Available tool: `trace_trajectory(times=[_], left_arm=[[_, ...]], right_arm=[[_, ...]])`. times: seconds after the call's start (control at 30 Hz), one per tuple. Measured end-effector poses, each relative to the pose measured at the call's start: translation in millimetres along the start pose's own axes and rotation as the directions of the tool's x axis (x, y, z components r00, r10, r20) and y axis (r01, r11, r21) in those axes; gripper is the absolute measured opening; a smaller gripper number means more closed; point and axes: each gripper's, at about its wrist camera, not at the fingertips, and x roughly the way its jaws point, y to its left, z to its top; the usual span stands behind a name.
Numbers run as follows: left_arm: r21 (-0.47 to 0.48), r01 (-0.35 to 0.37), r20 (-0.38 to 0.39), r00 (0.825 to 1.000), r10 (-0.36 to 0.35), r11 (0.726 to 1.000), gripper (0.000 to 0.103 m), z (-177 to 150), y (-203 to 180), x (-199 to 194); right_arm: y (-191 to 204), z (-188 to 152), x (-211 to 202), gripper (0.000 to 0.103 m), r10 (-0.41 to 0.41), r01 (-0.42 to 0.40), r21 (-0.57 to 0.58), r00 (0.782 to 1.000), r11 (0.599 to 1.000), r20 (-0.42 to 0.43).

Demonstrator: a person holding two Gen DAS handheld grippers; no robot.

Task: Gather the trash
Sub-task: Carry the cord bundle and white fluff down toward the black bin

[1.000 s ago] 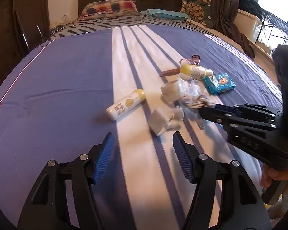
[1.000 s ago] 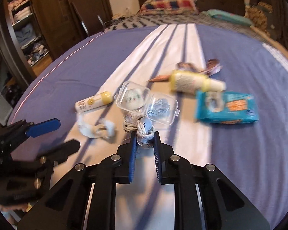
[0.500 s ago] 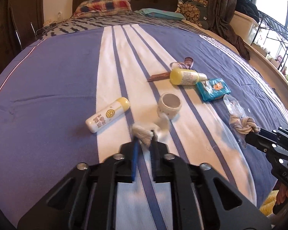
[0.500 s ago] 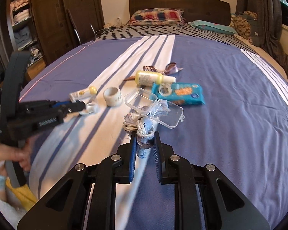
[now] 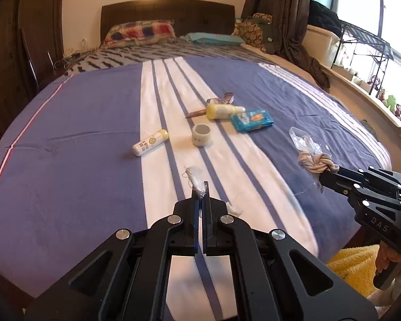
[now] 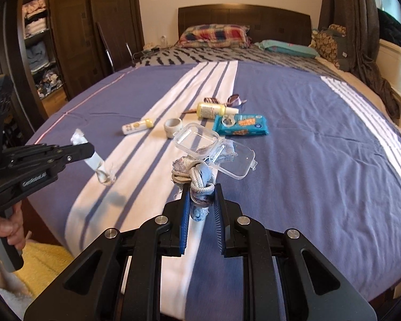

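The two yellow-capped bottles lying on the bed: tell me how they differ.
The slim white bottle is thin and mostly white with a small pale yellow cap; the yellow bottle is fatter, with a yellow body and a whitish neck. The slim white bottle lies alone on the white stripe, nearer the cameras; the yellow bottle lies farther back, beside the blue wipes pack and some wrappers. Both lie on their sides, untouched.

Two bottles [image 5: 150,146] [image 5: 223,111], one tape roll [image 5: 201,135], one wipes pack [image 5: 252,120], one clear case [image 6: 214,149].
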Motion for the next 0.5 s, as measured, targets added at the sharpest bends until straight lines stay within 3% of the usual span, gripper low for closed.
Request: trace_trajectory(times=[0.23,0.5], left_arm=[[0.04,0.019,0.084,0.996,-0.023,0.999,0.0,-16.9,-26.4,-63.5],[0.068,0.056,0.118,0.991,-0.064,0.996,0.0,-45.6,-50.0,-105.6]], right_arm=[[13.7,-11.7,-49.1,0.018,0.0,-0.001,0.003,0.997,1.0,0.075],[24.0,-37.2,-88.5,0.018,0.021,-0.021,-0.001,0.993,1.0,0.116]])
